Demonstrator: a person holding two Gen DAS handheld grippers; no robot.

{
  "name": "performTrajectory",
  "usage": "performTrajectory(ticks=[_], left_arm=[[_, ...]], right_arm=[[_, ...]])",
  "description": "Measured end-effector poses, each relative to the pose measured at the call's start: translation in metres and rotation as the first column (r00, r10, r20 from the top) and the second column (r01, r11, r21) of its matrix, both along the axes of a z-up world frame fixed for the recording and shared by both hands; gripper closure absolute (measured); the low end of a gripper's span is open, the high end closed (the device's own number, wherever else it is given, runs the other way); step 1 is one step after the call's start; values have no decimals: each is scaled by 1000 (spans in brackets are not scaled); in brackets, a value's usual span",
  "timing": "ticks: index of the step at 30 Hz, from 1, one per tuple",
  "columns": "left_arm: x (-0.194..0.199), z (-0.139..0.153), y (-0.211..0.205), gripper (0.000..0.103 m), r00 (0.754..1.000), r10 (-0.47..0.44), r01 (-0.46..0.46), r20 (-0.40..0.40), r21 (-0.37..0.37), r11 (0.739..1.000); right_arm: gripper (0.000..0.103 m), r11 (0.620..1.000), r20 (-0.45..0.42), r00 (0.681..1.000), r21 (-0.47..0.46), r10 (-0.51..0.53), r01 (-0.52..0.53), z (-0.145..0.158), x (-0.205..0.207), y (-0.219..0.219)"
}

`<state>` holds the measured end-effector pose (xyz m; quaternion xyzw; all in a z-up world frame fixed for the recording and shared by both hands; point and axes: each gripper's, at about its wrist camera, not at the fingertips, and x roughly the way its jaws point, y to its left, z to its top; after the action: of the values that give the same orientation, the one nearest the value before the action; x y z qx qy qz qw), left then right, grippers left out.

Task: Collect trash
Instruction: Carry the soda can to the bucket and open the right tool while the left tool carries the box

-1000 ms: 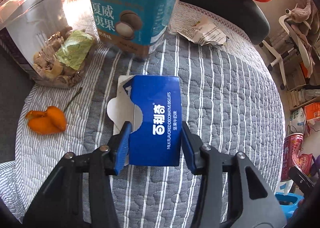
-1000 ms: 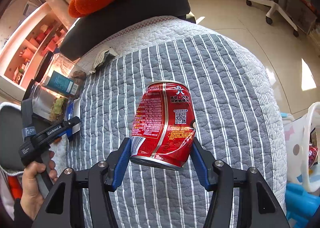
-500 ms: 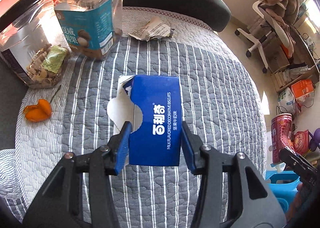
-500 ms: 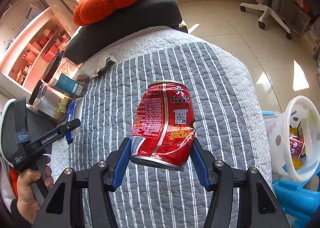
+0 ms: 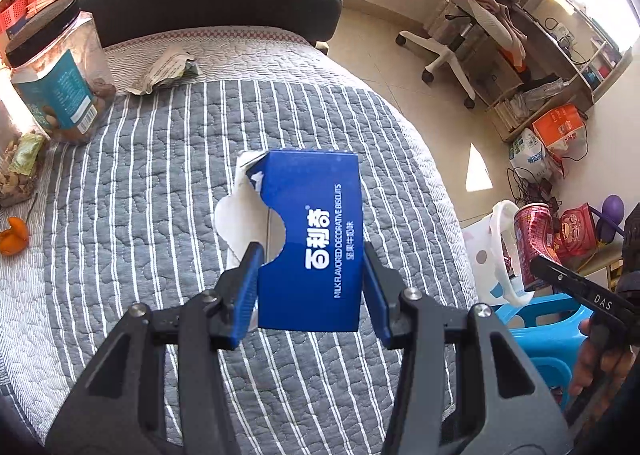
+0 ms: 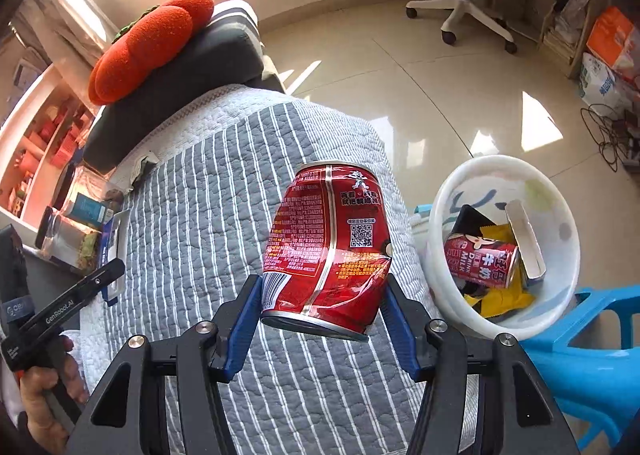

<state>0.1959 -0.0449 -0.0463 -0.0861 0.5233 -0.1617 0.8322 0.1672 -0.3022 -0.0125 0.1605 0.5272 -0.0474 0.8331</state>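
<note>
With my right gripper [image 6: 322, 319] pinching the dented can [image 6: 326, 255] and my left gripper [image 5: 310, 291] clamping the blue box [image 5: 316, 243], I'd carry both squarely over the bin [image 6: 448, 183] at three o'clock before releasing.

Striped grey quilt [image 5: 168, 183], 2 snack jars [image 5: 60, 95], crumpled wrapper [image 5: 164, 71], orange peel [image 5: 14, 241]

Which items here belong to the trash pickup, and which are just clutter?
Job:
- blue biscuit box, in the left hand-held gripper
- dented red can, in the right hand-held gripper
- white bin, already holding trash
- crumpled wrapper and orange peel, likely next

Lying about:
- snack jar
- orange cushion
- office chair
- blue stool
</note>
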Motion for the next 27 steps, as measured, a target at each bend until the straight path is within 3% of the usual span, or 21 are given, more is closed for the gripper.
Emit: performTrajectory(ticks=[9, 14, 21, 27], left_arm=[[-18, -2, -72, 53, 991, -134, 134, 27, -2, 991], [-16, -10, -93, 53, 986, -165, 165, 12, -1, 986], [-16, -9, -119, 53, 983, -186, 186, 14, -29, 982], [-20, 2, -167, 53, 954, -295, 295, 57, 6, 955]], right_arm=[[43, 978, -39, 977, 9, -209, 209, -13, -36, -103], [43, 960, -62, 958, 9, -280, 281, -24, -46, -140], [40, 946, -85, 945, 42, -317, 321, -37, -46, -158], [36, 938, -83, 937, 49, -340, 344, -27, -62, -169]])
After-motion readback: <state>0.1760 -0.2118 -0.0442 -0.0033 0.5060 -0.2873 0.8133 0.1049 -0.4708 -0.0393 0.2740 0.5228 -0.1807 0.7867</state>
